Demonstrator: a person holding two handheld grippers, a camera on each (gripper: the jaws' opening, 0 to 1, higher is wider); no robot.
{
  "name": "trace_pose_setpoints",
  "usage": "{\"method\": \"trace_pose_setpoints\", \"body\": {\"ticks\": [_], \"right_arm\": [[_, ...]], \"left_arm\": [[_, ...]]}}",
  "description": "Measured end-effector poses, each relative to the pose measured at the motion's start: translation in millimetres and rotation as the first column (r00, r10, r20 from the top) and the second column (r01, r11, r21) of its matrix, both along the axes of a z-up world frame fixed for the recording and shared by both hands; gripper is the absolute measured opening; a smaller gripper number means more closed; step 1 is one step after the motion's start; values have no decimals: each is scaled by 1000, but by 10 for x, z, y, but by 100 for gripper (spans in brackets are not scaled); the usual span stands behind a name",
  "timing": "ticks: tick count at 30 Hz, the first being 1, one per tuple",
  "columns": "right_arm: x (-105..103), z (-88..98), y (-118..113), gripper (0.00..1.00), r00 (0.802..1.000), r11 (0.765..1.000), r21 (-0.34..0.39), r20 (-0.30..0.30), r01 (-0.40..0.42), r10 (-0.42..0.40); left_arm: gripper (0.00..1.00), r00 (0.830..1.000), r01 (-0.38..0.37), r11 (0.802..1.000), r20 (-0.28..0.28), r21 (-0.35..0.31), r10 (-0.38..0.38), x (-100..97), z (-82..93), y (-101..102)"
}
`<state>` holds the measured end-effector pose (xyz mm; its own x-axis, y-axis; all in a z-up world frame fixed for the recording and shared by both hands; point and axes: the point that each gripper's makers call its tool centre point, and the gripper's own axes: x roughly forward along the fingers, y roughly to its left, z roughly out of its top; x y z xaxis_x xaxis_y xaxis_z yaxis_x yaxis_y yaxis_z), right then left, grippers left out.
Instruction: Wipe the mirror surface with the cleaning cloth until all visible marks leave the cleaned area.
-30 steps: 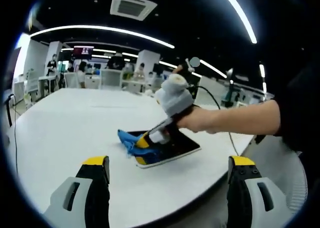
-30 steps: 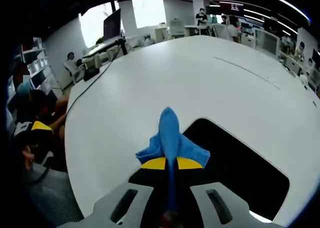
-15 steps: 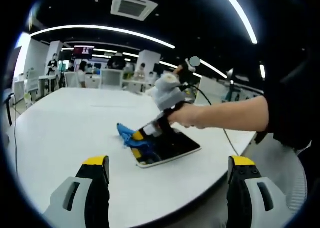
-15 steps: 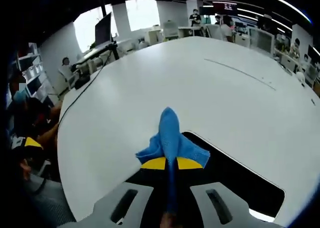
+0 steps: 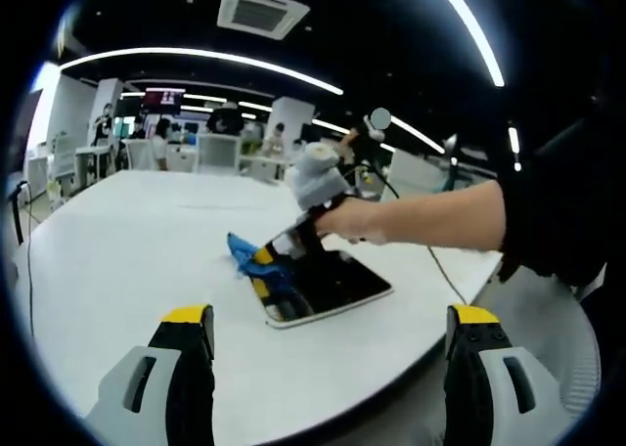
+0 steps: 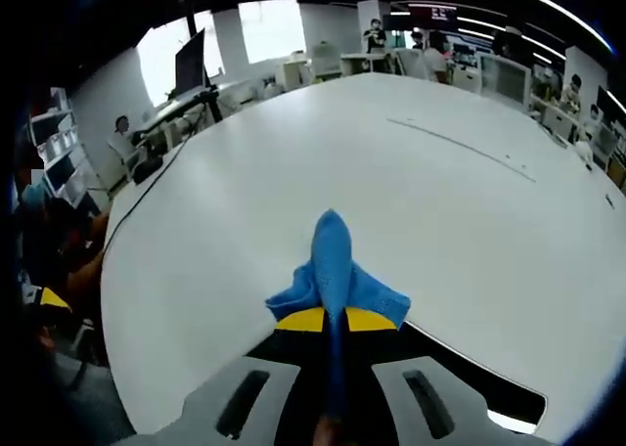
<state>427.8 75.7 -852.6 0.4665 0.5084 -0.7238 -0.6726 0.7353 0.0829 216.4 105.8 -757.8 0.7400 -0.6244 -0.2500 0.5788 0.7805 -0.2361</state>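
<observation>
Mirror (image 5: 328, 285) edge now under blue cloth (image 6: 335, 270), pinched by right gripper (image 6: 331, 321), slid outward.

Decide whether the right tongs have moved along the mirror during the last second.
Yes. In the left gripper view the right tongs, shut on the cloth, have slid across the mirror toward its far-left end, onto its edge.

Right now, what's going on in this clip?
A person is wiping a dark rectangular mirror that lies flat on a white table. The right gripper is shut on a blue cleaning cloth and presses it at the mirror's edge, with part of the cloth out over the tabletop. The left gripper hangs open above the near part of the table, holding nothing. Whether marks remain on the glass cannot be told from these views.
</observation>
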Motion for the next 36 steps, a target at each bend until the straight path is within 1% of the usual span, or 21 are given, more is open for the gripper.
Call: {"method": "trace_pose_setpoints", "body": {"ticks": [4,9,24,31,36], "right_arm": [[4,-4,-2,0,1000,1000,-1,0,0,0],[22,-7,-2,0,1000,1000,-5,14,3,-3],[-24,13,-10,0,1000,1000,10,4,-9,8],[10,4,-25,0,1000,999,32,-11,-15,16],[-3,7,-89,0,1000,999,32,-11,-14,14]], "left_arm": [[99,1000,2,1000,-1,1,-2,-2,-3,-2],[99,1000,-3,1000,-2,1,3,0,-3,5],[99,1000,1,1000,-8,4,-1,-4,-12,-2],[99,1000,-5,1000,-7,8,5,1,-15,9],[99,1000,1,1000,-4,2,-1,-6,-6,0]]}}
